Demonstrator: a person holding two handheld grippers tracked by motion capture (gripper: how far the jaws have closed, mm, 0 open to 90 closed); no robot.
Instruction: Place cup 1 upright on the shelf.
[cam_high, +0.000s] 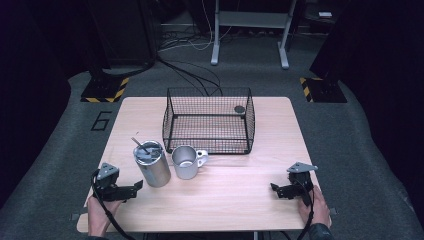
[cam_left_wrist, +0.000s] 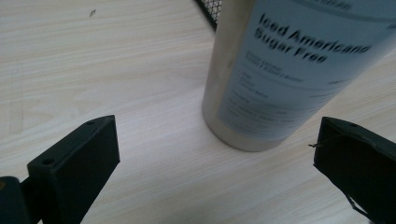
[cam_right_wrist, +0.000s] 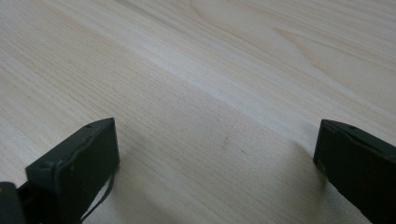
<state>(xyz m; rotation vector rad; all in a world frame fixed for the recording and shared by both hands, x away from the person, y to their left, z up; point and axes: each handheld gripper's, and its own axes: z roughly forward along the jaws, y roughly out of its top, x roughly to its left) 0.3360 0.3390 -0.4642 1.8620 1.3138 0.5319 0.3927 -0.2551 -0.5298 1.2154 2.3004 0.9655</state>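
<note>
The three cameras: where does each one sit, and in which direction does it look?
High view: above the person's side, looking forward and down on the table; both hands and grippers show.
Left gripper view: rides the left gripper, facing the tumbler; its open jaws show.
Right gripper view: rides the right gripper, facing bare wood; its open jaws show.
High and left gripper views share the tumbler.

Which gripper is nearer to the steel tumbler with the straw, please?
Left. The left gripper sits just beside the tumbler, open and aimed at its base. The right gripper rests far across the table, near its right edge, past the mug.
</note>
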